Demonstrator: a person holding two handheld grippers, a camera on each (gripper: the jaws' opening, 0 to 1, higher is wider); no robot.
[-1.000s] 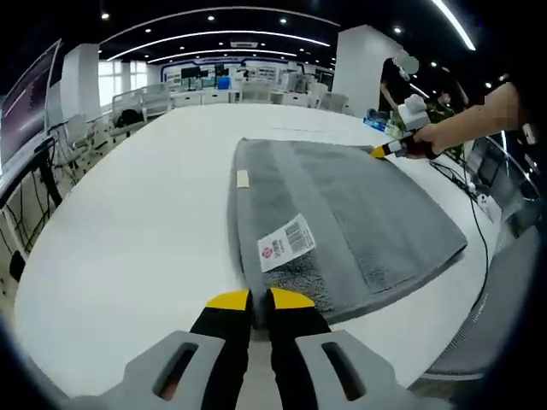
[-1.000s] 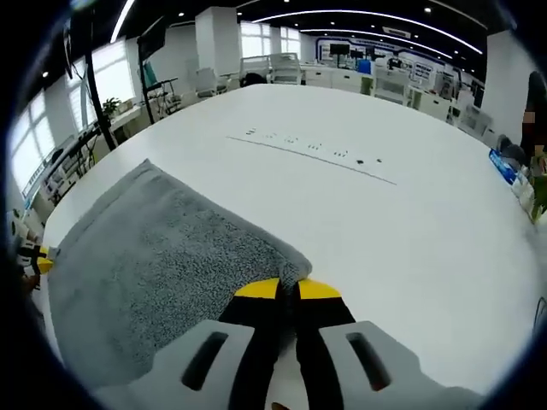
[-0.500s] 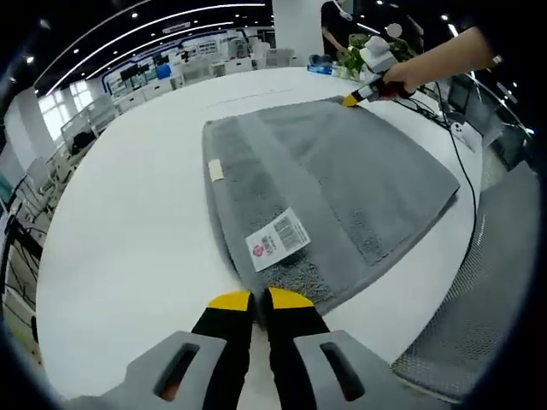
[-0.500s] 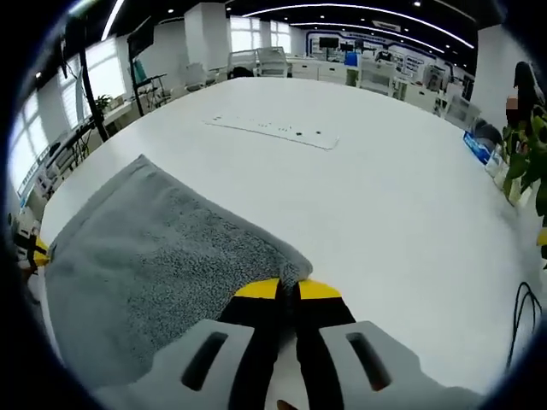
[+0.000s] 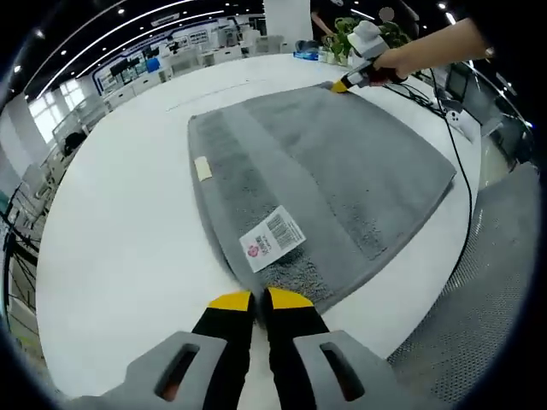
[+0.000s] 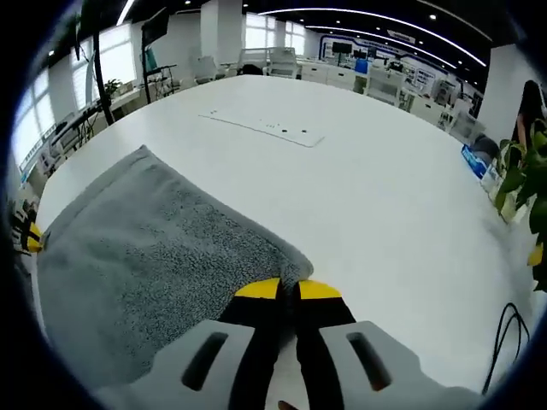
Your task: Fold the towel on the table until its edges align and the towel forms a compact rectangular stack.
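The grey towel (image 5: 325, 179) lay spread flat on the big white table (image 5: 111, 239), close to the table's near edge, with one long hem facing the open tabletop. On that hem side a printed barcode label (image 5: 272, 238) sat near one corner and a small cream tag (image 5: 203, 168) lay farther along the same hem. The left gripper (image 5: 251, 300) had its yellow-tipped jaws closed together on the towel corner just past the label, while the right gripper (image 6: 287, 289) was clenched on the corner at the other end of that short edge, the terry pile bunching slightly where it was pinched. From the left gripper view the right gripper could be seen at the towel's far corner, held in a person's hand (image 5: 402, 64). The cloth looked thick, soft and limp, so I judged it would sag between the two holds and drag on the table rather than slide; pinching the corners themselves seemed the sound choice, since both could be lifted and carried across to meet the opposite edge squarely.
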